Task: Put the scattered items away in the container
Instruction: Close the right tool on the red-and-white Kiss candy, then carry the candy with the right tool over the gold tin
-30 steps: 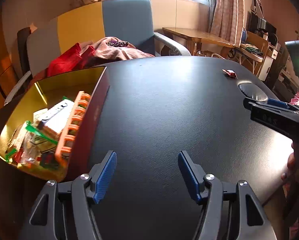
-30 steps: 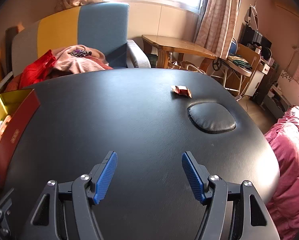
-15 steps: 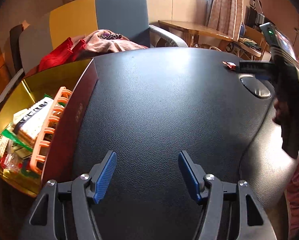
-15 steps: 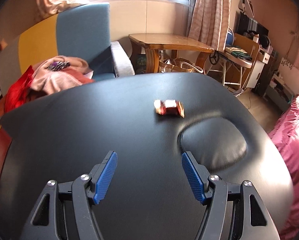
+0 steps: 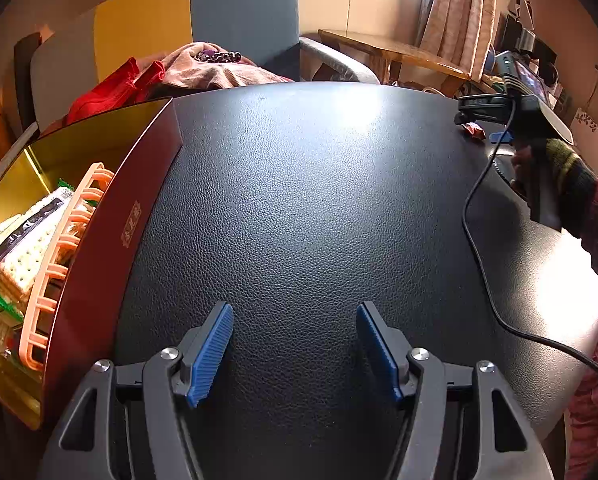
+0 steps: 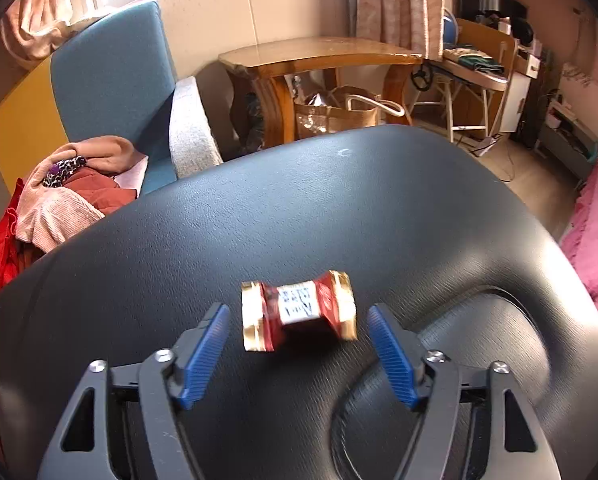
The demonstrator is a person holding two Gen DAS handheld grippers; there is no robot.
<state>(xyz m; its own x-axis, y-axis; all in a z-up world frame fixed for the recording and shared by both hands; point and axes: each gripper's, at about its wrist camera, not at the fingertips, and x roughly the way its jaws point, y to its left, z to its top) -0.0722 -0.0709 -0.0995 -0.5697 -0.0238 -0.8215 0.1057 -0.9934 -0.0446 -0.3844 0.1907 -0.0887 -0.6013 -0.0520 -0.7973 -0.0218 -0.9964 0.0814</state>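
A red and gold wrapped candy [image 6: 299,309] lies on the black leather table [image 6: 339,200]. My right gripper [image 6: 299,350] is open, its blue pads either side of the candy, just short of it. The candy also shows small in the left wrist view [image 5: 475,131], under the right gripper's body. My left gripper [image 5: 295,350] is open and empty over the table's near part. The container, a dark red box with a gold inside [image 5: 111,216], sits at the table's left edge. It holds a pink basket [image 5: 59,264] and packets of crackers [image 5: 23,248].
A round padded dimple [image 6: 479,360] in the table lies right of the candy. A blue and yellow armchair [image 5: 219,20] with heaped clothes [image 5: 203,72] stands behind the table. A cable [image 5: 479,240] hangs from the right gripper over the table. A wooden side table [image 6: 319,56] stands beyond.
My right gripper has moved forward across the table to the candy, which now sits between its open fingers. My left gripper has shifted slightly and stayed open.
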